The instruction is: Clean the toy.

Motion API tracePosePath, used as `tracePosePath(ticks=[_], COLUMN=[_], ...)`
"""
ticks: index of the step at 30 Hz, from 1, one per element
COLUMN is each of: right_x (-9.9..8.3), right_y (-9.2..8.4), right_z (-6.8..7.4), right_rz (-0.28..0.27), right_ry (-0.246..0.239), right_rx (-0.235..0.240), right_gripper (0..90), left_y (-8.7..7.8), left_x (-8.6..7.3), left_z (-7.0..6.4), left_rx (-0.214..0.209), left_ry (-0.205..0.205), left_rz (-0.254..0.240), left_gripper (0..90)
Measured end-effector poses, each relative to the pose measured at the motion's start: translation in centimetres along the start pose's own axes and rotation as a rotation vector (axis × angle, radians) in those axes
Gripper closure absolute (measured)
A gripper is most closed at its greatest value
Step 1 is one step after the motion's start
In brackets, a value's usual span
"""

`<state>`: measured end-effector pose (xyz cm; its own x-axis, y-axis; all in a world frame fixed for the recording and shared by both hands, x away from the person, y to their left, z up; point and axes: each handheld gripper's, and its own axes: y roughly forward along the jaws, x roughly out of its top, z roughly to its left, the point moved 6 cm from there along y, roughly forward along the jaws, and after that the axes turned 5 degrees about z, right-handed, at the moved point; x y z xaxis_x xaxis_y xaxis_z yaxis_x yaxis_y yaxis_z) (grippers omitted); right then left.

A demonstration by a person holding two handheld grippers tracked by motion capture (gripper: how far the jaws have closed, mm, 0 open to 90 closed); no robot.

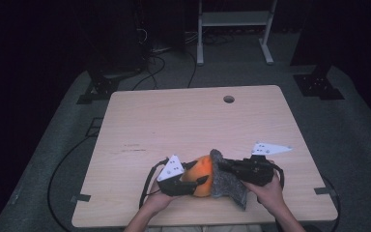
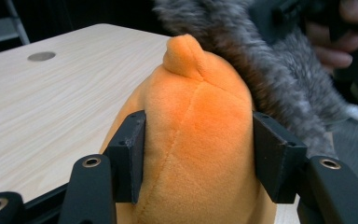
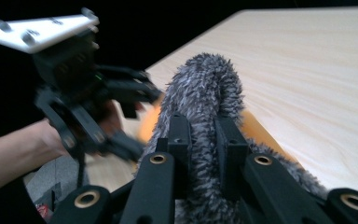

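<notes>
An orange plush toy (image 1: 202,170) sits near the table's front edge, with a grey furry cover (image 1: 227,182) draped against its right side. My left gripper (image 1: 193,186) is shut on the orange plush; in the left gripper view both pads (image 2: 131,154) press into the plush (image 2: 196,140), whose small nub points up. My right gripper (image 1: 221,165) is shut on a fold of the grey fur; in the right gripper view the fur (image 3: 205,93) stands pinched between the two jaws, with orange plush (image 3: 256,130) peeking out behind it.
The light wooden table (image 1: 183,121) stretches away behind the toy, with a round cable hole (image 1: 229,99) near its far edge. Cables and stand legs lie on the grey floor beyond. Both hands come in at the table's front edge.
</notes>
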<state>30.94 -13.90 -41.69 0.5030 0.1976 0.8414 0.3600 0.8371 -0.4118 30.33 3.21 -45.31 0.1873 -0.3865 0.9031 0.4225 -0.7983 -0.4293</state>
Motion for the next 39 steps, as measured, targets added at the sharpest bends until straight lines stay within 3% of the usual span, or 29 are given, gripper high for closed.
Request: tracePosePath(ticks=[2, 7, 11, 14, 15, 19, 23, 25, 27, 31, 33, 36, 38, 39], right_x=[-0.3, -1.1, 0.1, -0.1, -0.3, -0.6, -1.0, -0.9, -0.8, -0.1, 0.0, -0.2, -0.5, -0.5], right_y=[0.4, 0.1, -0.3, 0.4, 0.5, 0.0, -0.2, -0.2, -0.3, 0.0, 0.3, 0.1, -0.5, -0.6], right_z=[-0.1, -2.0, -0.1, 0.5, 0.3, -0.3, -0.4, -0.5, -0.5, 1.6, 1.8, 0.2, -1.1, -1.1], right_rz=[0.017, 0.048, -0.015, 0.021, 0.028, 0.034, 0.04, 0.043, 0.041, 0.029, 0.034, 0.021, 0.013, 0.013], right_ry=[-0.021, 0.04, -0.011, -0.059, -0.05, -0.03, -0.02, -0.024, -0.021, -0.106, -0.124, -0.078, -0.018, -0.018], right_rx=[-0.025, -0.083, -0.032, -0.057, -0.055, -0.058, -0.036, -0.044, -0.066, -0.106, -0.111, -0.127, -0.133, -0.134], right_gripper=[78.2, 78.6, 78.2, 78.1, 78.2, 78.2, 78.2, 78.2, 78.4, 78.4, 78.2, 78.3, 78.4, 78.6], left_y=[0.1, 0.2, 0.6, 0.9, 0.8, 0.4, 1.0, 1.1, 1.2, 1.3, 1.3, 1.3, 1.4, 1.4], left_x=[-0.1, -0.2, -0.1, 0.0, 0.0, -0.2, -1.1, -1.3, -1.4, -1.2, -1.1, -1.1, -1.0, -1.0], left_z=[-0.1, -0.1, -0.4, -1.0, -1.0, 0.0, 0.5, 0.7, 0.7, 0.0, -0.3, -0.2, -0.2, -0.2], left_rx=[0.01, 0.011, 0.021, 0.034, 0.032, 0.011, -0.053, -0.083, -0.072, -0.019, -0.001, -0.002, -0.009, -0.008], left_ry=[0.012, 0.008, 0.018, 0.058, 0.062, 0.01, -0.02, -0.039, -0.043, 0.038, 0.057, 0.048, 0.042, 0.042], left_rz=[0.014, 0.009, 0.005, 0.008, 0.004, 0.024, 0.072, 0.076, 0.077, 0.092, 0.089, 0.084, 0.08, 0.08], left_gripper=[41.7, 41.4, 41.0, 36.1, 31.2, 13.5, 9.7, 10.6, 16.1, 29.0, 32.8, 34.7, 34.5, 34.2])
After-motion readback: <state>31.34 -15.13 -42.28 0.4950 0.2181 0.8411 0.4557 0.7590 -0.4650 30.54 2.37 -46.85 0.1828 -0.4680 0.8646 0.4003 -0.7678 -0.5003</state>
